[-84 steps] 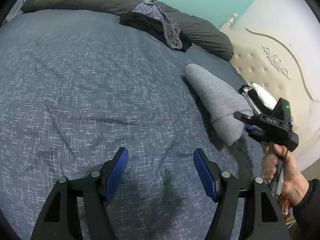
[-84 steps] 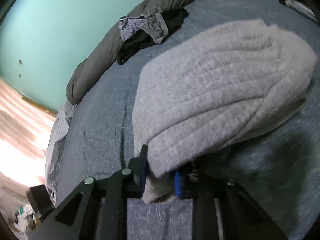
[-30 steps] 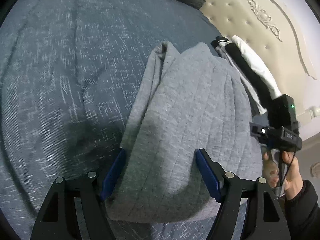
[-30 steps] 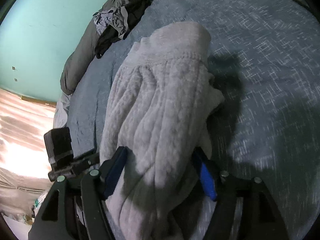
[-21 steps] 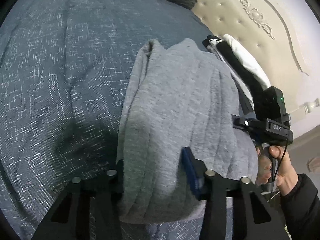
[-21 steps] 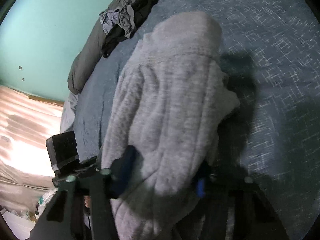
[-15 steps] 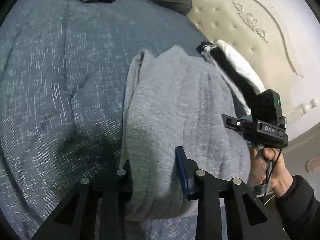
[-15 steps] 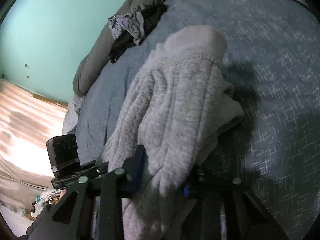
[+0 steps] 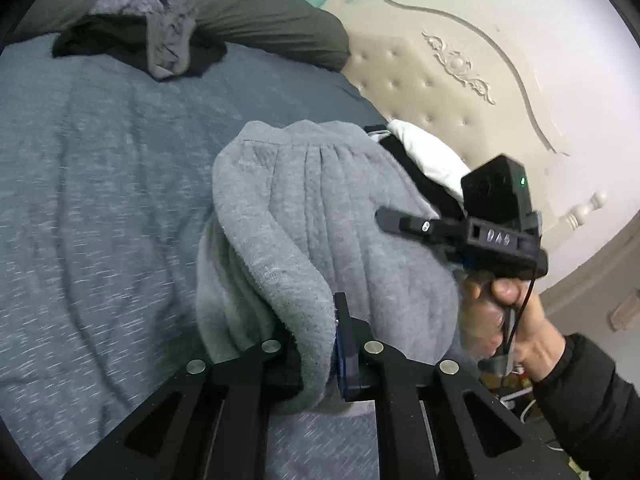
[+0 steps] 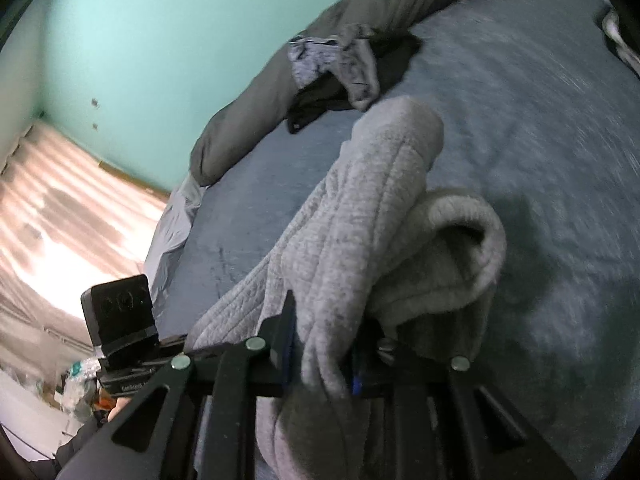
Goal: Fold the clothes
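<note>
A folded grey fleece garment [image 9: 320, 216] hangs lifted a little above the blue bedspread [image 9: 100, 200]. My left gripper [image 9: 316, 344] pinches the garment's near left edge, its jaws still closing on the cloth. In the right wrist view the same grey garment [image 10: 360, 216] bunches up between the closing jaws of my right gripper [image 10: 320, 356]. The right gripper's body [image 9: 480, 232] shows in the left wrist view at the garment's right side, held by a hand [image 9: 508, 312]. The left gripper's body [image 10: 120, 320] appears at the lower left of the right wrist view.
A heap of dark and grey-blue clothes [image 9: 152, 36] lies at the far side of the bed by a dark grey pillow [image 9: 260, 12]. Folded black and white clothes [image 9: 424, 160] sit next to the cream headboard [image 9: 440, 80]. A teal wall [image 10: 160, 40] stands behind.
Both grippers went from wide around the garment to pinched on its edges. They then rose, lifting the garment's near end off the bedspread, and the views tilted up toward the headboard and wall.
</note>
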